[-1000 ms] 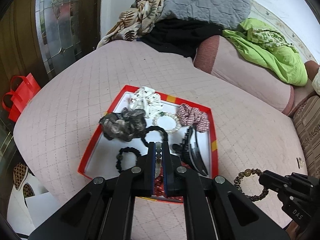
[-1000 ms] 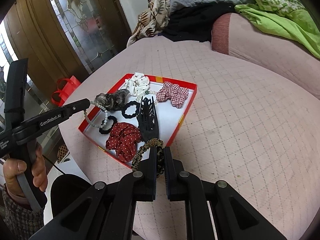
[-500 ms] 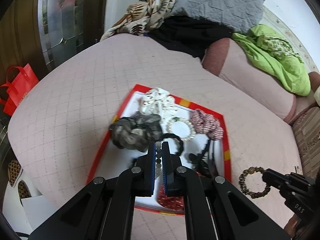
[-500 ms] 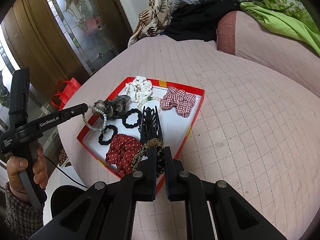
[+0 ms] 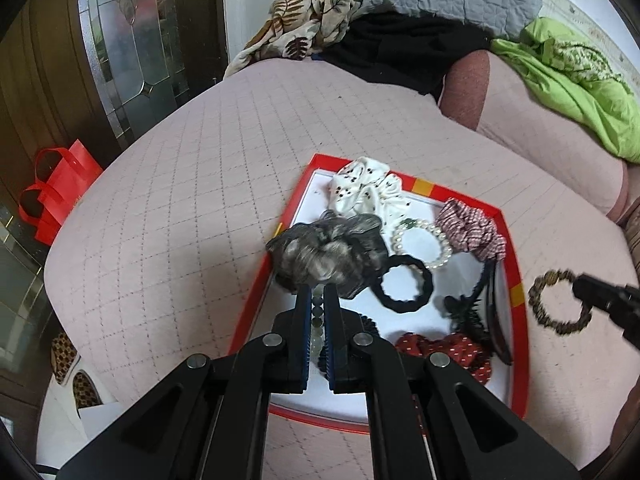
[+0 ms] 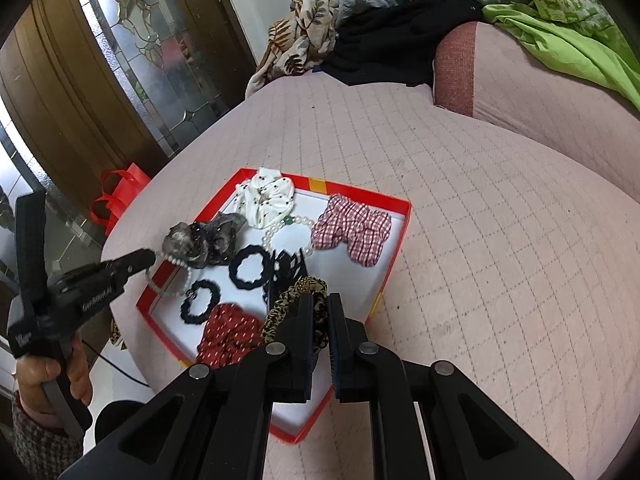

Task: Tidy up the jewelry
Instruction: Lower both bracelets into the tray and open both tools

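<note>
Left tongs (image 5: 318, 312) clamped on bead bracelet (image 5: 317, 322) over red tray (image 5: 256, 296)

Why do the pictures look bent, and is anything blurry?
Both views use fisheye lenses, so the bed bulges and corners go black. In the left wrist view, the right hand-held gripper and its bracelet are smeared; in the right wrist view, the left hand-held gripper is soft.

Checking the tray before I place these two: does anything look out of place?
One thing: the grey gauzy scrunchie spills over the left rim of the red-edged tray, partly onto the pink quilt. The other pieces lie inside the tray.
</note>
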Action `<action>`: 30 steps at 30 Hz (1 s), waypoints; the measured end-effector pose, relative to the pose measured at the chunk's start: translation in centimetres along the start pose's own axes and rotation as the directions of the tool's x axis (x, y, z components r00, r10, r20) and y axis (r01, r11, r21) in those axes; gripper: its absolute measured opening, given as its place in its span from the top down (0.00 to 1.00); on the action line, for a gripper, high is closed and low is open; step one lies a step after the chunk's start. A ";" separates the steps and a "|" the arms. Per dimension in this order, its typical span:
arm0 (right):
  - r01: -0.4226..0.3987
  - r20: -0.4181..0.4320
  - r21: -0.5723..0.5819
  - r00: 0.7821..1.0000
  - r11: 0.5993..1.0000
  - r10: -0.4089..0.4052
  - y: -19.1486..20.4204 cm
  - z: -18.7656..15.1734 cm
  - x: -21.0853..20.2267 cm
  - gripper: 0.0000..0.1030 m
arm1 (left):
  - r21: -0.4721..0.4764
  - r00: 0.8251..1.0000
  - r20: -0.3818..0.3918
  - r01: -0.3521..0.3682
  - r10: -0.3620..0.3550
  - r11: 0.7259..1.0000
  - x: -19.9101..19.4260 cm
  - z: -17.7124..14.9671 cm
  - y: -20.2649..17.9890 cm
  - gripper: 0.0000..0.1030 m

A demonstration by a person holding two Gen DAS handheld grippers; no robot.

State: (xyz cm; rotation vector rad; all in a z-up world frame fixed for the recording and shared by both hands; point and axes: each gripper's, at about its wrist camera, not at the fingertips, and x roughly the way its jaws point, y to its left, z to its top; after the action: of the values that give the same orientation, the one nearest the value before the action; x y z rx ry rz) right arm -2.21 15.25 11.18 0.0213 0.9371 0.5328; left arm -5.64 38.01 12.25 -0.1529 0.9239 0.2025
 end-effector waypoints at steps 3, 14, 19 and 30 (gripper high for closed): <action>0.015 0.001 0.007 1.000 1.000 -0.015 -0.3 0.7 0.8 0.92 | 0.011 1.000 -0.006 -0.012 0.012 1.000 0.6 0.0 0.2 0.95; 0.071 -0.047 0.031 0.996 0.997 -0.070 -1.3 2.0 4.8 0.92 | 0.055 0.997 -0.033 -0.068 0.070 0.996 3.2 -0.4 0.4 0.95; 0.085 -0.074 0.017 0.994 0.996 -0.084 -1.1 2.0 6.5 0.92 | 0.086 0.994 -0.032 -0.102 0.105 0.991 3.9 -0.6 0.3 0.95; 0.099 -0.120 0.000 0.988 0.995 -0.098 -0.9 1.7 9.2 0.92 | 0.101 0.992 -0.047 -0.115 0.120 0.988 5.2 -1.0 0.2 0.95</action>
State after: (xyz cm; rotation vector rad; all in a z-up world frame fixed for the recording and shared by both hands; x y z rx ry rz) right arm 3.86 18.91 5.01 -0.0516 1.0515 0.4431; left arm -3.45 38.55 7.48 -0.0128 0.9950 0.2623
